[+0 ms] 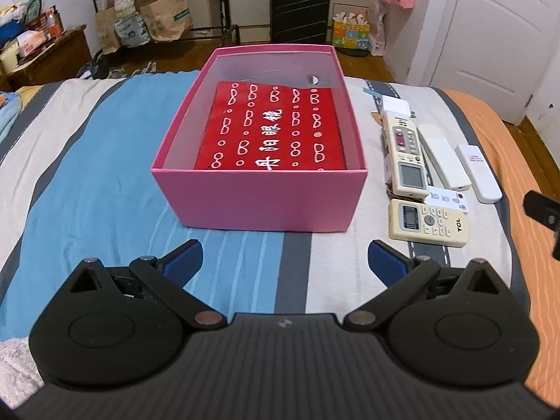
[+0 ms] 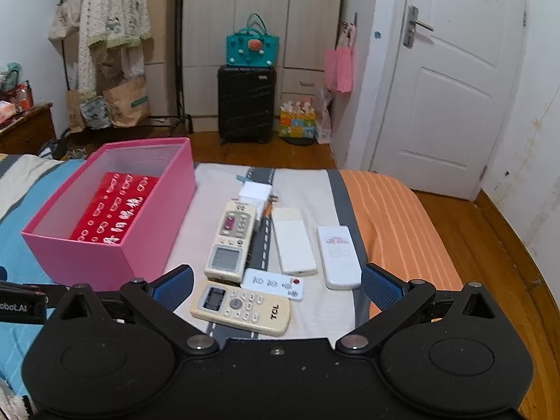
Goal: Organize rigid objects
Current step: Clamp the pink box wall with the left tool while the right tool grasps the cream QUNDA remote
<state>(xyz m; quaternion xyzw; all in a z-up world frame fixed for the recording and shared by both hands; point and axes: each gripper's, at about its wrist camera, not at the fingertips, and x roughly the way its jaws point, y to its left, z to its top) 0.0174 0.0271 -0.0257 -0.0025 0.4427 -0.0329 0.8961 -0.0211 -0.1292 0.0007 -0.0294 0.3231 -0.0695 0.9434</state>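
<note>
An open pink box (image 1: 259,206) (image 2: 115,262) sits on the striped bed, with a red patterned cloth (image 1: 273,129) (image 2: 112,210) lying in its bottom. To its right lie several remotes: a cream TCL remote (image 1: 428,223) (image 2: 241,307), a long beige remote (image 1: 404,154) (image 2: 231,239), a small white card remote (image 2: 274,284), and two white remotes (image 2: 294,241) (image 2: 338,255). My left gripper (image 1: 284,257) hangs open just before the box's near wall. Over the TCL remote my right gripper (image 2: 276,285) stands open, holding nothing.
A small white block (image 1: 395,105) (image 2: 255,191) lies behind the remotes. Beyond the bed stand a black suitcase (image 2: 245,103), a clothes rack, paper bags and a white door (image 2: 451,80). The right gripper's edge (image 1: 542,213) shows at far right in the left wrist view.
</note>
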